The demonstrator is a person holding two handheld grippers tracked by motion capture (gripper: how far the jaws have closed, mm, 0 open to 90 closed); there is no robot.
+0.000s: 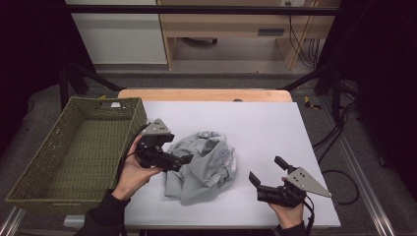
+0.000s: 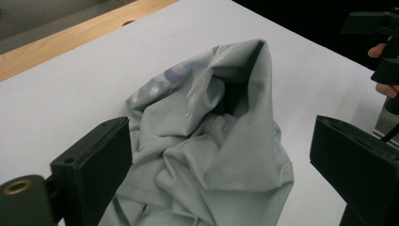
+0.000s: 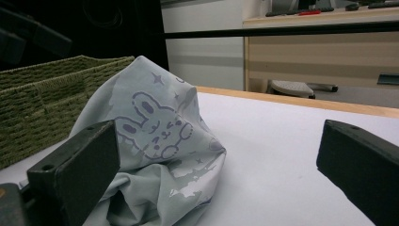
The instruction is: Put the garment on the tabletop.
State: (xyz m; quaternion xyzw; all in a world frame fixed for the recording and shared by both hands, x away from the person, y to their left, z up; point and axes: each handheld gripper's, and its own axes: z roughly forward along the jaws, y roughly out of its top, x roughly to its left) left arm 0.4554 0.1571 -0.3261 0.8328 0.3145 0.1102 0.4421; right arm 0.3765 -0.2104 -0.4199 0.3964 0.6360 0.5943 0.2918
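Observation:
A crumpled pale grey garment [image 1: 204, 164] with a purple rabbit print lies heaped near the middle of the white table top [image 1: 265, 128]. My left gripper [image 1: 186, 158] hovers at the heap's left edge with its jaws wide open, and the cloth [image 2: 211, 150] lies between and beyond them. My right gripper [image 1: 265, 169] is open to the right of the heap, near the front edge, apart from the cloth. The rabbit print [image 3: 155, 125] faces the right gripper view, with the jaws spread and nothing between them.
A green woven basket [image 1: 42, 167] stands at the table's left, its rim [image 3: 56, 66] behind the garment. A wooden table edge [image 1: 206, 94] runs along the back. Bare white surface stretches right of and behind the heap. Dark frame rails and cables surround the table.

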